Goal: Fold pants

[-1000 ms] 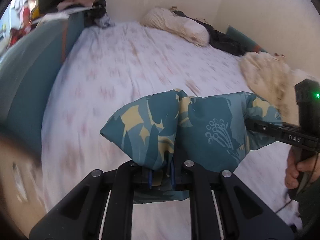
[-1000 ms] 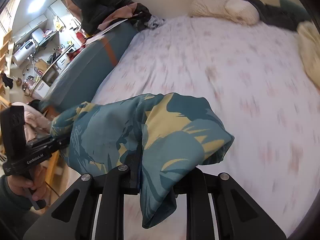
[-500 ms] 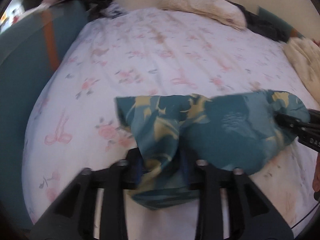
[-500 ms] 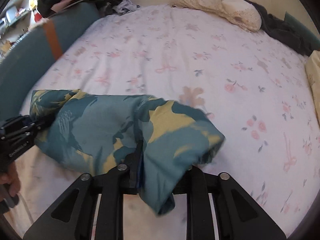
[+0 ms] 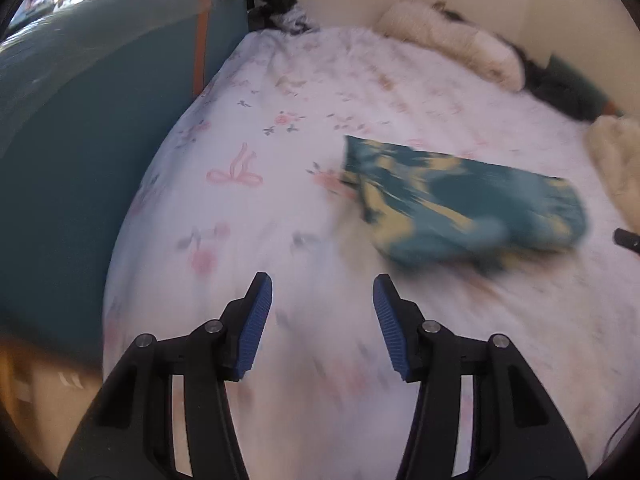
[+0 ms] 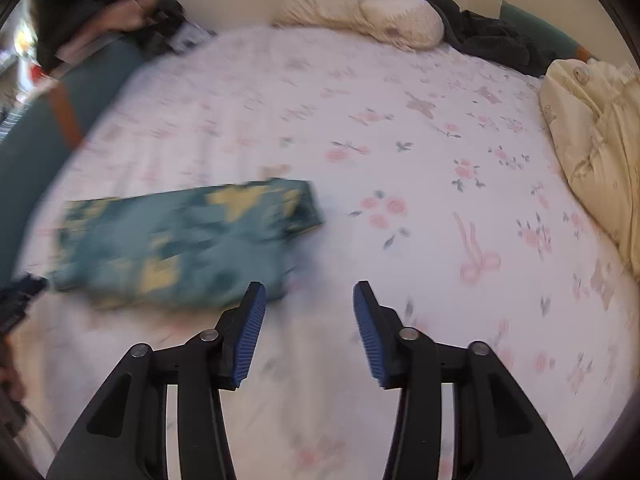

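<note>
The teal pants with a yellow leaf print (image 5: pixel 464 208) lie folded in a compact bundle on the floral bed sheet (image 5: pixel 260 168), blurred by motion. In the right wrist view the pants (image 6: pixel 180 240) lie to the left of the fingers. My left gripper (image 5: pixel 322 292) is open and empty, below and left of the bundle. My right gripper (image 6: pixel 308 300) is open and empty, just right of the bundle's near corner. Neither gripper touches the pants.
A teal headboard or sofa back (image 5: pixel 80 128) borders the bed on the left. A cream pillow (image 6: pixel 360 12) and dark clothes (image 6: pixel 492 40) lie at the far edge. A cream blanket (image 6: pixel 600 140) is heaped at the right.
Both grippers opened and let go of the pants. The folded bundle now rests on the sheet, and both grippers have drawn back from it.
</note>
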The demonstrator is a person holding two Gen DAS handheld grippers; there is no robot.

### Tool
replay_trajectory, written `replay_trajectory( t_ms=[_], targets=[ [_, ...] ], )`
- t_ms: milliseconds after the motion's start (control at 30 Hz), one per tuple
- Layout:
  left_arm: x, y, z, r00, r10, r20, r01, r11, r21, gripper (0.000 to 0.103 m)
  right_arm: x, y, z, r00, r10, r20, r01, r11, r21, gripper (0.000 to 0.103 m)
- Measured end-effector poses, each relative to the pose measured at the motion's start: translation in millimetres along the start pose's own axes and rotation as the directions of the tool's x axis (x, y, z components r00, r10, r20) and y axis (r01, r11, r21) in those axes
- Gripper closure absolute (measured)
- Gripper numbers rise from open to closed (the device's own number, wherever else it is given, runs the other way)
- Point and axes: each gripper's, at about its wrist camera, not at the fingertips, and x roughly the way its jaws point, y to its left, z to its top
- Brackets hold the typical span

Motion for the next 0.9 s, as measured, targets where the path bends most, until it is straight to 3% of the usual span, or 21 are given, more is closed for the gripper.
replay_trajectory(
  t_ms=[33, 100, 167, 233, 367, 467, 600, 667, 767, 900],
  targets=[
    [-17, -2, -9, 1.0, -0.015, 0.008, 0.015, 1.0, -0.01, 0.053, -19, 5, -12, 0.999, 0.042, 0.008, -0.042, 0.999, 0.012, 0.053],
    [-51, -8, -24, 1.0, -0.006, 0.03, 0.006, 1.0, -0.021, 0.042, -48, 17, -27, 0.997, 0.074, 0.033, -0.075, 0.997, 0.034, 0.046],
    [-92, -16, -39, 0.996, -0.028, 0.084, 0.03, 0.999, -0.015, 0.036, -85, 34, -48, 0.993, 0.085, 0.081, -0.087, 0.996, 0.028, 0.021],
    [-125, -23, -46, 0.992, -0.05, 0.117, 0.049, 0.999, 0.011, 0.036, -124, 52, -70, 0.988, 0.09, 0.128, -0.093, 0.996, 0.013, 0.013],
    [-193, -24, -68, 0.982, -0.042, 0.184, 0.045, 0.999, -0.015, 0.026, -185, 78, -107, 0.981, 0.076, 0.176, -0.078, 0.997, 0.005, 0.013],
    [-238, -28, -89, 0.977, -0.076, 0.199, 0.081, 0.997, -0.017, 0.018, -225, 92, -137, 0.974, 0.069, 0.214, -0.072, 0.997, 0.005, 0.012],
    [-302, -29, -127, 0.958, -0.093, 0.271, 0.098, 0.995, -0.004, 0.014, -280, 110, -177, 0.963, 0.059, 0.262, -0.06, 0.998, -0.004, 0.008],
    [-330, -30, -145, 0.947, -0.082, 0.311, 0.086, 0.996, 0.002, 0.001, -301, 118, -195, 0.956, 0.039, 0.291, -0.035, 0.999, -0.02, 0.005],
    [-367, -32, -174, 0.931, -0.061, 0.359, 0.059, 0.998, 0.016, 0.0, -330, 126, -224, 0.948, 0.023, 0.317, -0.021, 1.0, -0.01, 0.002],
    [-390, -32, -206, 0.933, -0.067, 0.353, 0.068, 0.998, 0.01, 0.0, -351, 136, -259, 0.942, 0.01, 0.335, -0.002, 1.0, -0.027, 0.0]
  ],
)
